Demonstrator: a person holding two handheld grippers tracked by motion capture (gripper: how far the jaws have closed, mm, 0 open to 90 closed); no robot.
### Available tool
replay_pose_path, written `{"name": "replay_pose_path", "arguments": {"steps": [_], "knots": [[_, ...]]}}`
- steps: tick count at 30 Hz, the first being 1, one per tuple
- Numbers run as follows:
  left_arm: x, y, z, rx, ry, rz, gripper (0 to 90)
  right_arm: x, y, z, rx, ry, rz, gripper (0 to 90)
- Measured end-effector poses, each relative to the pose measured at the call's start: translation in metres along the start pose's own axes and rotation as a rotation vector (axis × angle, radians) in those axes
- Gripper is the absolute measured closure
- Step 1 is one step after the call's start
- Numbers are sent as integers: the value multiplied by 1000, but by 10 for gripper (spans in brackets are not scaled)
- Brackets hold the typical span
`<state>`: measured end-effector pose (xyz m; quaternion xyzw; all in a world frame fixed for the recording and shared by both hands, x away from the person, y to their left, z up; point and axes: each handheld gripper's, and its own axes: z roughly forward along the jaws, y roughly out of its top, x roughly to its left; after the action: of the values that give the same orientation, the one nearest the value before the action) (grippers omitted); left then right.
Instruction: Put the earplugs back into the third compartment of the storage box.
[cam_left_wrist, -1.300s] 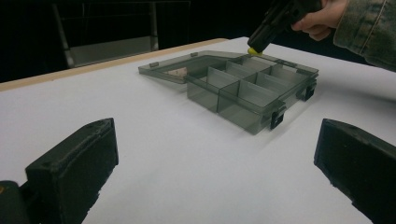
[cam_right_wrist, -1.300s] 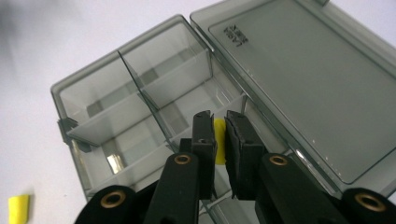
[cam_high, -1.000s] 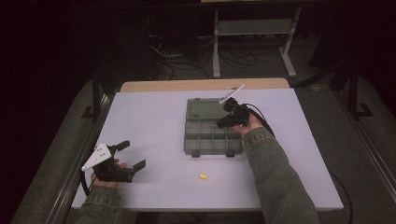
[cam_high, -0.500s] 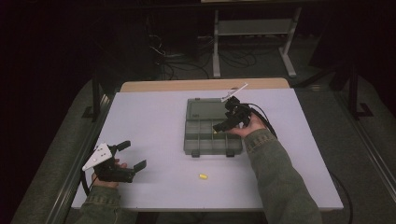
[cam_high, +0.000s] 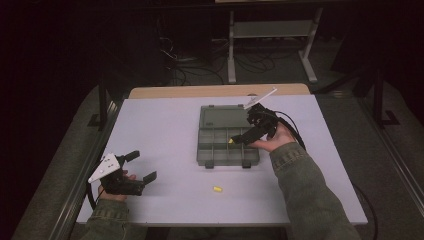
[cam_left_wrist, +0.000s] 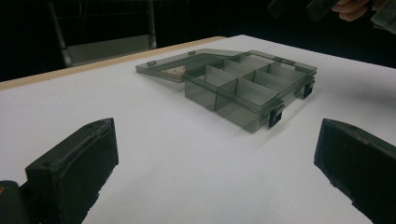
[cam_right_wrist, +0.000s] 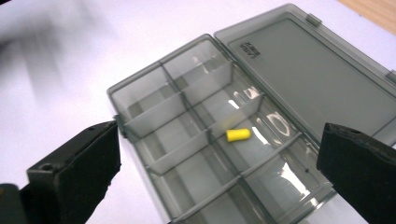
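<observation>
Surface: white table top (cam_high: 165, 130) in a dark room, with a metal stand (cam_high: 272, 30) seen beyond its far edge.

Landmark: grey compartment box (cam_high: 227, 137), laid open near the table's middle, its lid flat on the far side.

Yellow earplug (cam_right_wrist: 238, 135): lying in a compartment of the box's row nearest the lid, touched by nothing.

Second yellow earplug (cam_high: 217, 189): on the table, near the box's front.

Right gripper (cam_high: 245, 138): held over the box's right end; its jaws have just been opening and are spread wide, nothing gripped.

Left gripper (cam_high: 142, 167): rested well left of the box, jaws wide, nothing between them.
</observation>
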<state>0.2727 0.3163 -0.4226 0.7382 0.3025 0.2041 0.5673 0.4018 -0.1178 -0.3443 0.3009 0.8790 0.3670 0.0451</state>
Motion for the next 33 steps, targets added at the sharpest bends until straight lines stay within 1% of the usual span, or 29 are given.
{"name": "replay_pose_path", "arguments": {"steps": [5, 6, 7, 10, 13, 14, 16, 17, 23, 28, 33], "knots": [[0, 0, 0, -2, 0, 0, 0, 16, -2, -2, -4, 31, -38, 0], [0, 0, 0, -2, 0, 0, 0, 19, -4, -2, -7, 34, -53, 0], [0, 0, 0, -2, -1, -1, 0, 23, -5, -1, -6, 43, -55, 0], [0, 0, 0, -2, -1, 0, 0, 32, -10, 4, 1, 61, -82, 0], [-1, 0, 0, -3, -1, 0, 0, 40, -14, 9, 12, 77, -94, 0], [0, 0, 0, -3, -1, -1, 0, 44, -17, 12, 15, 88, -104, 0], [0, 0, 0, -2, -2, 0, 0, 47, -18, 14, 18, 94, -108, 0], [0, 0, 0, -1, -1, 1, 0, 51, -20, 17, 23, 102, -119, 0], [-1, 0, 0, -2, 0, 3, 0, 59, -25, 24, 36, 121, -131, 0], [-1, 0, 0, -2, -1, 4, 0, 65, -32, 35, 67, 131, -144, 0], [-1, 0, 0, -1, 0, 3, 0, 70, -37, 42, 81, 145, -156, 0]]}}
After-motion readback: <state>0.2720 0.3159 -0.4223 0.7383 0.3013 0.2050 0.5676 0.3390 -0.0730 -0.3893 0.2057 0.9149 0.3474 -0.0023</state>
